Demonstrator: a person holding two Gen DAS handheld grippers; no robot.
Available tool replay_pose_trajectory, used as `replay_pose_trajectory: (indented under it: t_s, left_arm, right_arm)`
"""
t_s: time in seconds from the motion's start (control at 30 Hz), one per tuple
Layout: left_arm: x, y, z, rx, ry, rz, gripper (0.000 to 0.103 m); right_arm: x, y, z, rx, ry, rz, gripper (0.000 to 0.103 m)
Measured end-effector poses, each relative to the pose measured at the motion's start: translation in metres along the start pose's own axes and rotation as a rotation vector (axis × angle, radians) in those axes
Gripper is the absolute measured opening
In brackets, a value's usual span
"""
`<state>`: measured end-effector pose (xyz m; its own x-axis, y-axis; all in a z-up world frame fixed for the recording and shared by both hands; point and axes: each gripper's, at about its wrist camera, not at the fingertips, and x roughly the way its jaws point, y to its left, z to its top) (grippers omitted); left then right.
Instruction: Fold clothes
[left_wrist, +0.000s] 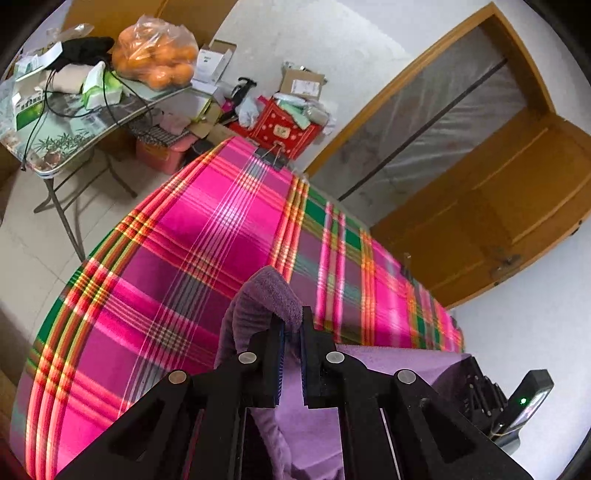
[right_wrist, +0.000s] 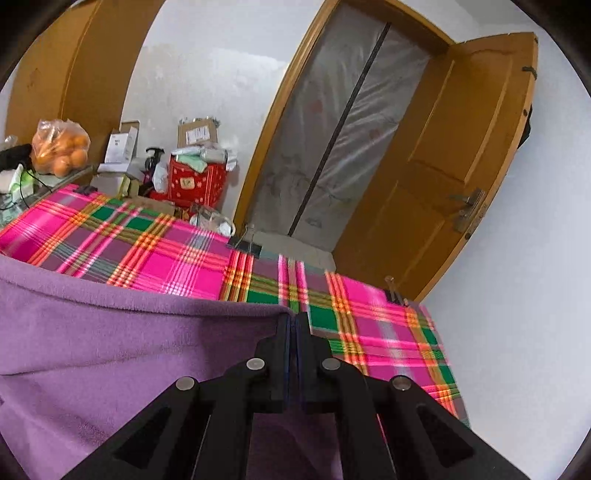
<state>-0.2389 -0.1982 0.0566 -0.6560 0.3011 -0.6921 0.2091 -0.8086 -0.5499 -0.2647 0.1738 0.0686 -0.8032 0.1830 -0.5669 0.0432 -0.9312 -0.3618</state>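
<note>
Left gripper (left_wrist: 291, 325) and right gripper (right_wrist: 295, 325) each pinching an edge of purple cloth (right_wrist: 110, 350), stretched between them above plaid worktop (right_wrist: 166, 254).

Fuzzy purple fleece cloth (right_wrist: 110, 350)

Bagged oranges (left_wrist: 155, 55) on side table (left_wrist: 74, 147); red box (left_wrist: 282, 127).

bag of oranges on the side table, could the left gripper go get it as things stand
Probably not yet. The left gripper is shut on a corner of the purple cloth, so its fingers are taken. The bag of oranges sits on the side table beyond the plaid-covered table's far edge.
</note>
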Motion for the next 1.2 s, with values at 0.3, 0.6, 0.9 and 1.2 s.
replay_pose_trajectory:
  t_s: [0.3, 0.6, 0.9, 1.2]
  left_arm:
    - [-0.016, 0.008, -0.009, 0.137, 0.012, 0.0, 0.02]
    - [-0.086, 0.035, -0.045, 0.143, -0.024, -0.045, 0.031]
    - [-0.105, 0.021, -0.113, 0.205, 0.103, -0.121, 0.034]
    - [-0.121, -0.001, -0.157, 0.315, 0.105, -0.113, 0.049]
  right_arm:
    - [0.011, -0.013, -0.017, 0.116, 0.123, 0.13, 0.004]
    - [-0.04, -0.046, -0.038, 0.215, 0.135, 0.283, 0.009]
    - [-0.116, -0.044, -0.106, 0.183, 0.094, 0.483, 0.024]
    - [-0.163, -0.026, -0.164, 0.153, 0.093, 0.647, 0.043]
